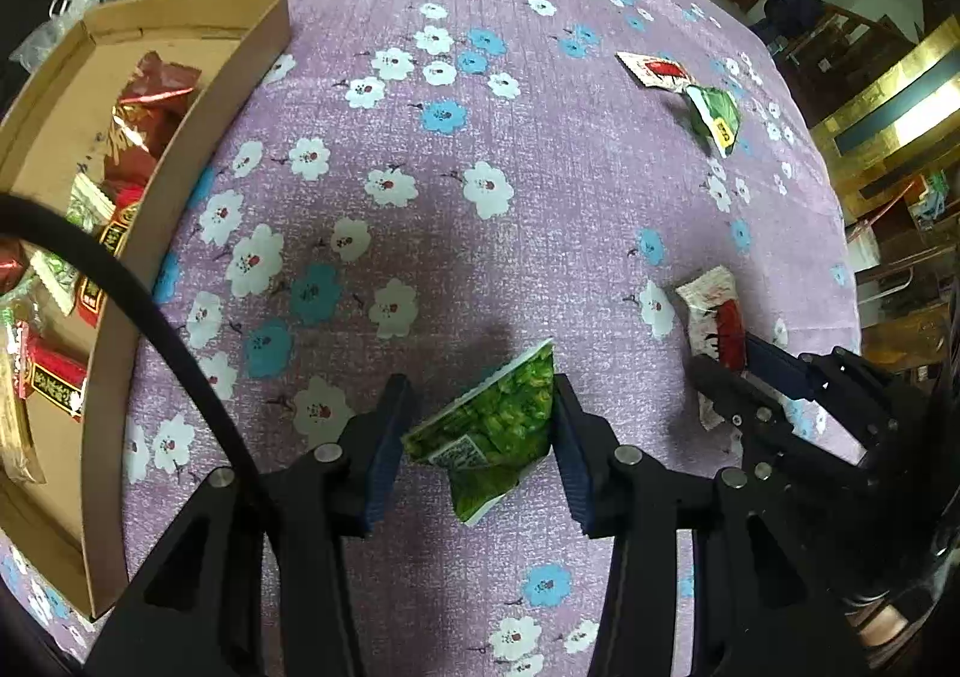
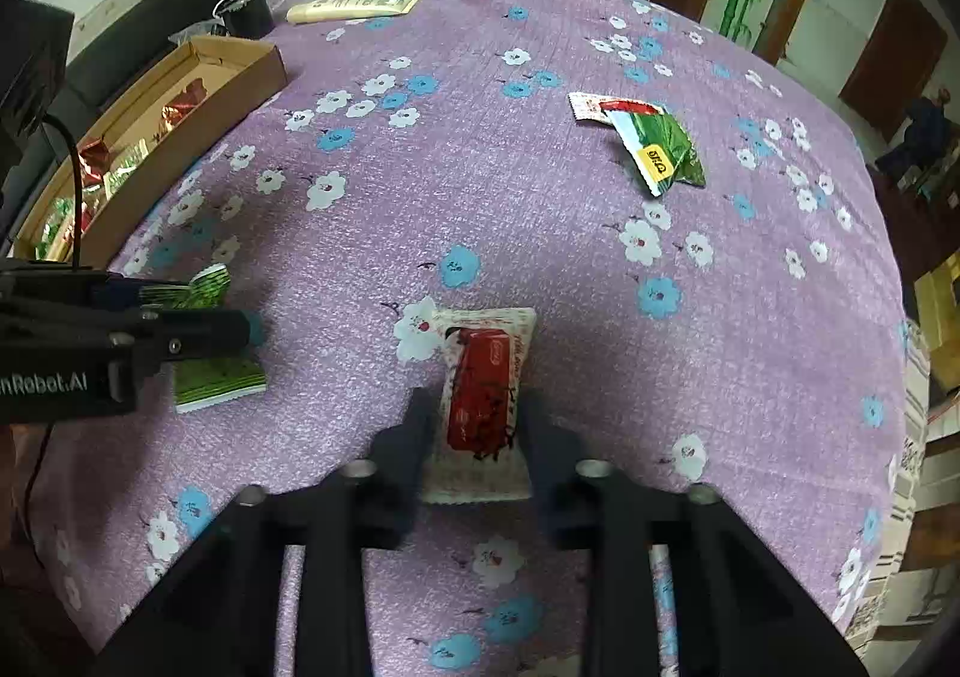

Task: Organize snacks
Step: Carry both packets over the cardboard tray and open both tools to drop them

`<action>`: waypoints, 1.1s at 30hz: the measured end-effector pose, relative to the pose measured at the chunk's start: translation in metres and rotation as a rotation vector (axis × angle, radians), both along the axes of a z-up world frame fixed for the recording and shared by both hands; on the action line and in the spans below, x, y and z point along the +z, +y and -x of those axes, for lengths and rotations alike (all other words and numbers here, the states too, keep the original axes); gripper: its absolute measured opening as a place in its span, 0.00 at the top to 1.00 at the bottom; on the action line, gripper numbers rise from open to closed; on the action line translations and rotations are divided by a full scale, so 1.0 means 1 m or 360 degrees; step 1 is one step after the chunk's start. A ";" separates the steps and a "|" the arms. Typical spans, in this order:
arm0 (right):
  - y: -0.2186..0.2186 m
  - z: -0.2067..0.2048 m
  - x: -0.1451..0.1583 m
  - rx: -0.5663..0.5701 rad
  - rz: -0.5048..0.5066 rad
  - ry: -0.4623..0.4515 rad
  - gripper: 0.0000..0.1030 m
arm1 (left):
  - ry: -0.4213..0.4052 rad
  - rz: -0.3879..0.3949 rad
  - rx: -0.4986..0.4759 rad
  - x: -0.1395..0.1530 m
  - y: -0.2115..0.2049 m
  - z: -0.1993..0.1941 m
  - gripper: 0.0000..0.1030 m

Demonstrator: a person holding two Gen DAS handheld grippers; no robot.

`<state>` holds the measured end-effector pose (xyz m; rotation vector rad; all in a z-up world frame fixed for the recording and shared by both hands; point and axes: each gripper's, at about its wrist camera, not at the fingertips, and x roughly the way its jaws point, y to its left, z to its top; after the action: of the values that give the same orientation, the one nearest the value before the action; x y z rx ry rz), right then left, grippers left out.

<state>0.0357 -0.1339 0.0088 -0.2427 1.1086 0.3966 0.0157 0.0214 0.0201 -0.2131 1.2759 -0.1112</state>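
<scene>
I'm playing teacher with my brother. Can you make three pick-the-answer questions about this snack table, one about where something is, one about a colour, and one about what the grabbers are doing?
1. Where is the cardboard box?
A. at the table's left side
B. at the table's right side
C. under the table

2. What colour is the packet between the left gripper fingers?
A. blue
B. green
C. orange

3. What is the right gripper doing?
A. hanging over the box
B. pinching a cup
C. straddling a red and white packet on the tablecloth

Answers: 1 A, the box sits left in both views. 2 B, its wrapper is leafy green. 3 C, that packet lies between its fingers.
</scene>
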 end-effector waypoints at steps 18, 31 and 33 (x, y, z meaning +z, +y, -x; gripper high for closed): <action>0.010 0.015 0.023 0.0073 -0.0076 -0.0039 0.81 | -0.0043 0.0168 0.0081 0.022 0.022 0.014 0.65; 0.097 0.020 0.057 0.0302 -0.0172 -0.0114 0.81 | -0.0190 0.0201 0.0202 0.058 0.082 0.033 0.64; 0.118 0.019 0.062 0.0345 -0.0207 -0.0121 0.81 | -0.0212 0.0186 0.0256 0.062 0.100 0.034 0.64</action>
<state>0.0170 -0.0157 0.0705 -0.2617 0.9807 0.6451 -0.0187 0.1216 0.0818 -0.4015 1.1164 -0.0610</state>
